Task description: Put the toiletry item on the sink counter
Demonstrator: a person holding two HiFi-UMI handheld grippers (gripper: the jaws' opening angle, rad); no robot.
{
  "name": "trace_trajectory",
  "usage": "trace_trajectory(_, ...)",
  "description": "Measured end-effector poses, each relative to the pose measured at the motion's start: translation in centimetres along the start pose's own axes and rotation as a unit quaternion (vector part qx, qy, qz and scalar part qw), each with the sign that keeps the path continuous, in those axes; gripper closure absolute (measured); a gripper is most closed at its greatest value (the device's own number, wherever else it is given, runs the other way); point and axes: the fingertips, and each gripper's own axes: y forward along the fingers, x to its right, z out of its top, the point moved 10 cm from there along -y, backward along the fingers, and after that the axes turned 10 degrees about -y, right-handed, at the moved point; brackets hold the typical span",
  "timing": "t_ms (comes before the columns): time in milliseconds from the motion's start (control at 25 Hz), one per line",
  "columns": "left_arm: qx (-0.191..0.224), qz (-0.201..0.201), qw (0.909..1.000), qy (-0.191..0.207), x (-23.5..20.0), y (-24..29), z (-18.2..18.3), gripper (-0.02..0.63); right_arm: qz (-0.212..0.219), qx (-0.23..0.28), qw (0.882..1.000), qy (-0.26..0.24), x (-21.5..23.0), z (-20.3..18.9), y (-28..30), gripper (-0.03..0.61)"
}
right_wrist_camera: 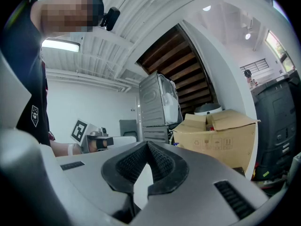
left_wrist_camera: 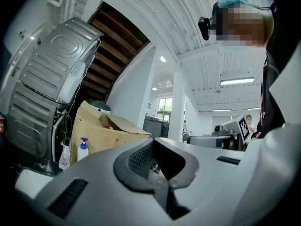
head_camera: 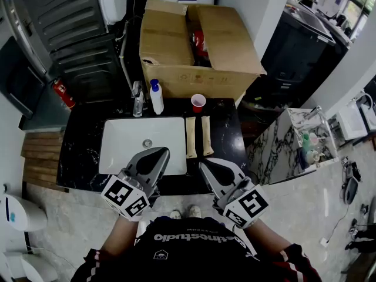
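Note:
A black sink counter (head_camera: 82,148) holds a white basin (head_camera: 120,148) with a faucet (head_camera: 137,100) behind it. A white pump bottle with a blue top (head_camera: 156,97) stands next to the faucet and also shows in the left gripper view as the pump bottle (left_wrist_camera: 83,149). Two beige tubes (head_camera: 191,137) (head_camera: 207,136) lie side by side right of the basin, and a red cup (head_camera: 198,103) stands behind them. My left gripper (head_camera: 155,155) hovers shut and empty over the basin's front edge. My right gripper (head_camera: 205,167) is shut and empty at the counter's front, just short of the tubes.
An open cardboard box (head_camera: 194,46) fills the back of the counter and has something red inside. A grey ribbed appliance (head_camera: 76,28) and a red extinguisher (head_camera: 63,94) stand at the left. A marble-fronted shelf unit (head_camera: 282,145) stands at the right.

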Motion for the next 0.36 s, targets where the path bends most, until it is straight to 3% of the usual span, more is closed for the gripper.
trace_trajectory(360,0.001,-0.004,1.0,0.0,0.19,0.08,-0.12,0.6,-0.005,0.002,1.0,0.008,0.15,-0.09,-0.16,0.54)
